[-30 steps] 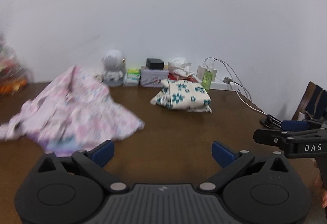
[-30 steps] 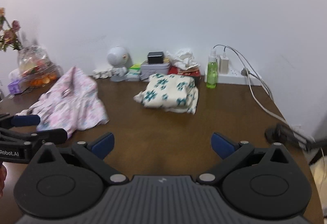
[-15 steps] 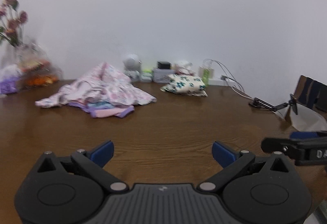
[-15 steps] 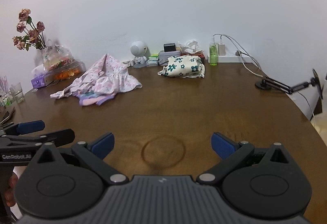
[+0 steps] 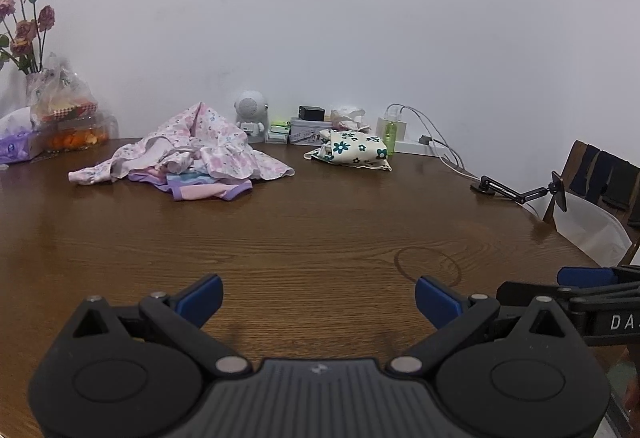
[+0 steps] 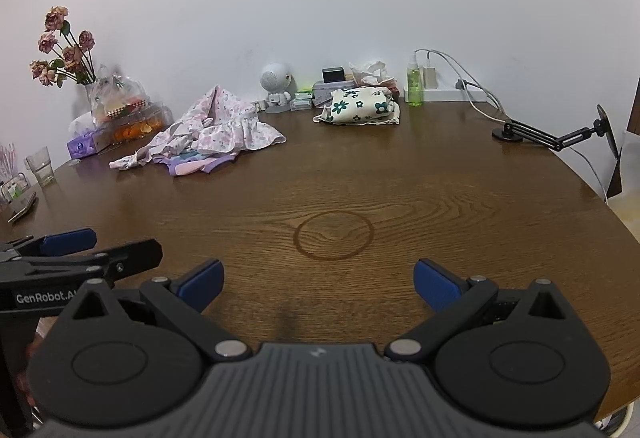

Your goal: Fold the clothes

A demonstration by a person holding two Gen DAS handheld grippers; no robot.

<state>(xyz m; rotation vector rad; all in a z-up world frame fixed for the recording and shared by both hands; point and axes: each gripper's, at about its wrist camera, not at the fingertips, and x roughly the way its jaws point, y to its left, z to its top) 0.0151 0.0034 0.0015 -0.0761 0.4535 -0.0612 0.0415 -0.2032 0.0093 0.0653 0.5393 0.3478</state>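
1. Spanning both views, the brown wooden table (image 6: 440,190) carries everything, with a faint round ring mark (image 6: 334,235) in the grain near its front middle.
2. Hovering low over the near edge, the left gripper (image 5: 319,298) points straight across the table toward the wall, level with the surface; its blue-padded fingers (image 5: 200,298) stand wide apart with nothing between them.
3. Sitting just to its right at much the same height and heading, the right gripper (image 6: 318,280) has its fingers (image 6: 434,284) spread equally wide and empty, above bare wood just short of the ring mark.
4. Lying far from both grippers on the left rear of the table, the heap of unfolded clothes (image 5: 188,154) is a pink floral garment rumpled over a purple and pink piece; the heap's long axis runs left to right, roughly parallel to the wall, and one part peaks upward.
5. Resting to the right of the heap, near the wall, the folded cream garment with teal flowers (image 6: 360,111) forms a compact bundle, also lying crosswise.
6. Standing at the far left corner are dried roses (image 6: 60,46) in a vase beside a bag of food.
7. Lying folded low at the table's right edge is a black phone-holder arm (image 6: 556,136).
8. Standing against the wall between the two garments is a small white robot figure (image 5: 251,114), and a green spray bottle (image 6: 414,86) stands right of the bundle.
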